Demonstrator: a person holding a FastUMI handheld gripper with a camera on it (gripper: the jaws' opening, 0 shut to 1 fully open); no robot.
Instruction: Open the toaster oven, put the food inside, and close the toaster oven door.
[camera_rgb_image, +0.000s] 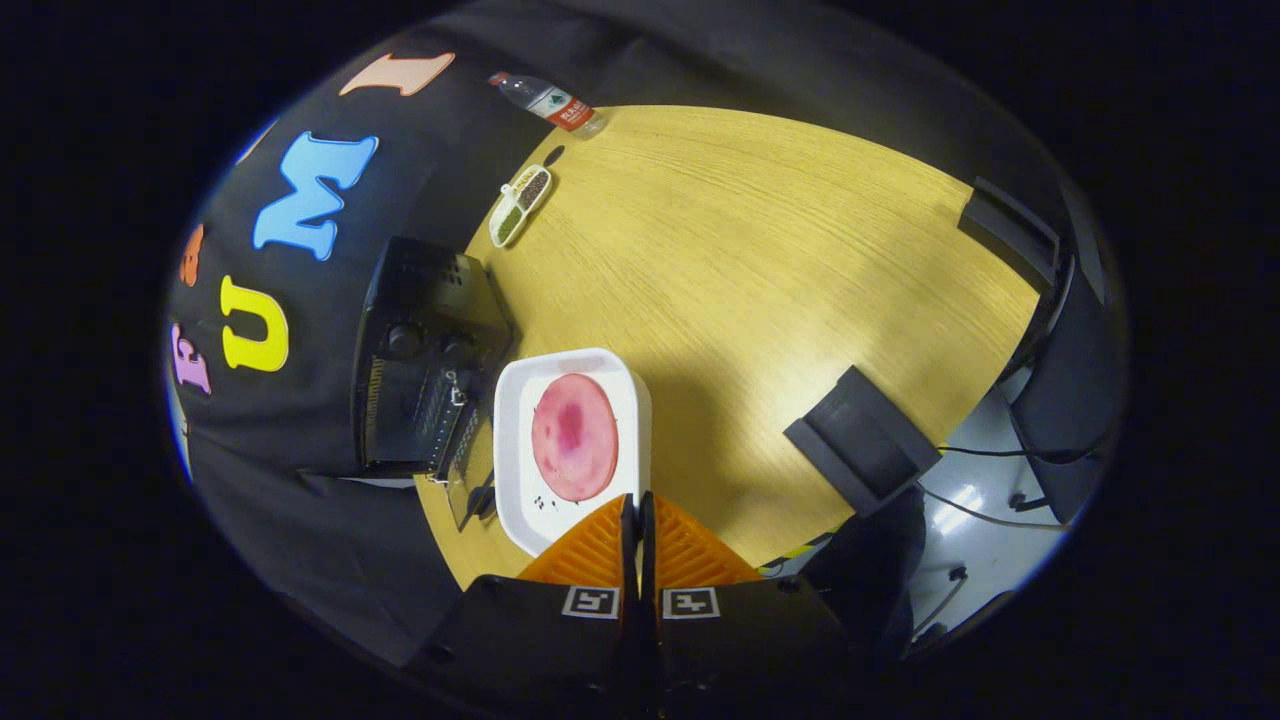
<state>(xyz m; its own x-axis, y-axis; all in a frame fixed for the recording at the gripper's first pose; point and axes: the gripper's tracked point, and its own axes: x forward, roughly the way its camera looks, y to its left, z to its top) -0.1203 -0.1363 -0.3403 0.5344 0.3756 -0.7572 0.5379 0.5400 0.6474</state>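
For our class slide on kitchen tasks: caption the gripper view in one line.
Gripper shut on white tray's near rim, pink food slice inside, beside the open toaster oven.

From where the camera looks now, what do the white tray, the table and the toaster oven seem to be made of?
The white tray looks like smooth plastic or ceramic, glossy, with rounded corners; I cannot tell which. The table shows light wood grain, probably matte laminate. The toaster oven looks like dark painted metal, with vent slots and knobs. The tool holds the tray's near edge, fingers closed on it.
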